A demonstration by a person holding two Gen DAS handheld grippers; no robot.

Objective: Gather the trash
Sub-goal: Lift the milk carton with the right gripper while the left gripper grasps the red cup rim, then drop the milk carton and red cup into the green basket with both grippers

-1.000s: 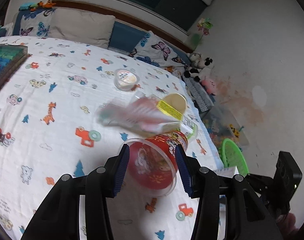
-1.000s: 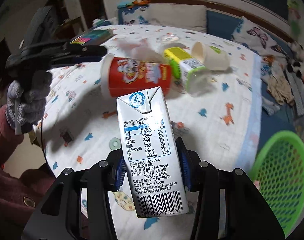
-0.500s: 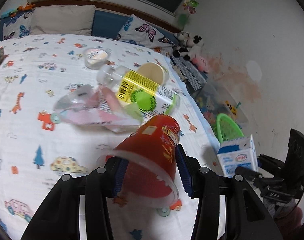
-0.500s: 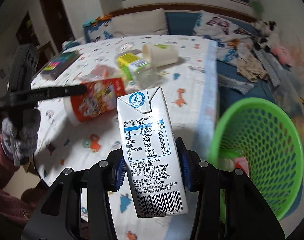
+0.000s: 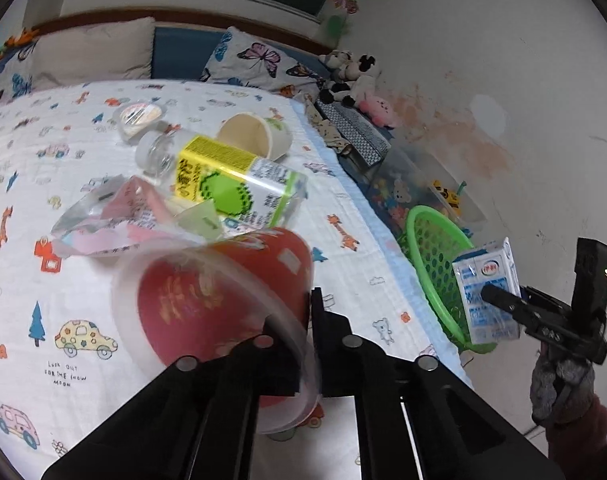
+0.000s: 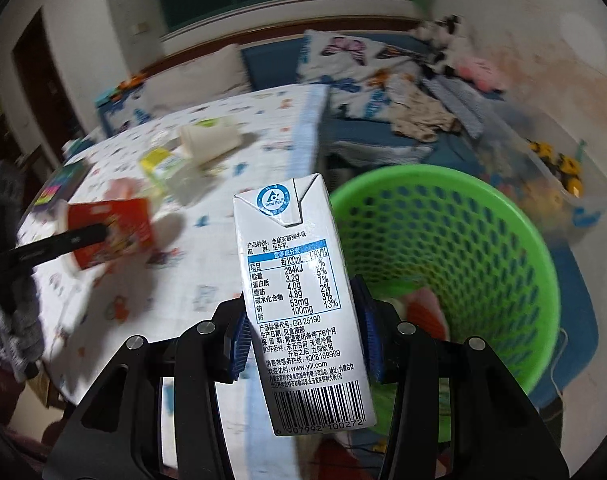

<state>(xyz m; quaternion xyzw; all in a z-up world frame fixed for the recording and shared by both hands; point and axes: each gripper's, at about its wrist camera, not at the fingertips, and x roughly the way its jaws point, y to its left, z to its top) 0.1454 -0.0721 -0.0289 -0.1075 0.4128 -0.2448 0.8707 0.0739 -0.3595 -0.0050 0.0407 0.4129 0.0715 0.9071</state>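
1. Nearest, in the left wrist view, the left gripper (image 5: 303, 320) has its jaws pressed almost together, pinching the wall of a red cup (image 5: 223, 300) at its clear rim. The cup is tilted, its mouth towards the camera, just above the bed (image 5: 63, 160).
2. In the right wrist view, the right gripper (image 6: 303, 344) has its jaws clamped on the two sides of a white milk carton (image 6: 299, 280). The carton is upright, its printed label facing the camera.
3. Just beyond the carton, a green basket (image 6: 503, 216) stands on the floor beside the bed. Something pink and red lies in its bottom, too blurred to name.
4. From the left wrist view, a gloved hand (image 5: 559, 384) holds the right gripper and the carton at the basket's near rim.
5. Behind the red cup, a crumpled clear wrapper (image 5: 115, 216) lies on the cartoon-print sheet. It touches a plastic bottle (image 5: 231, 184) with a yellow and green label, which lies on its side.
6. Further back lie a tipped cream paper cup (image 5: 255, 136) and a small lidded tub (image 5: 139, 114).
7. Farthest, butterfly pillows (image 5: 259, 60) and plush toys (image 5: 351, 76) sit against the wall.
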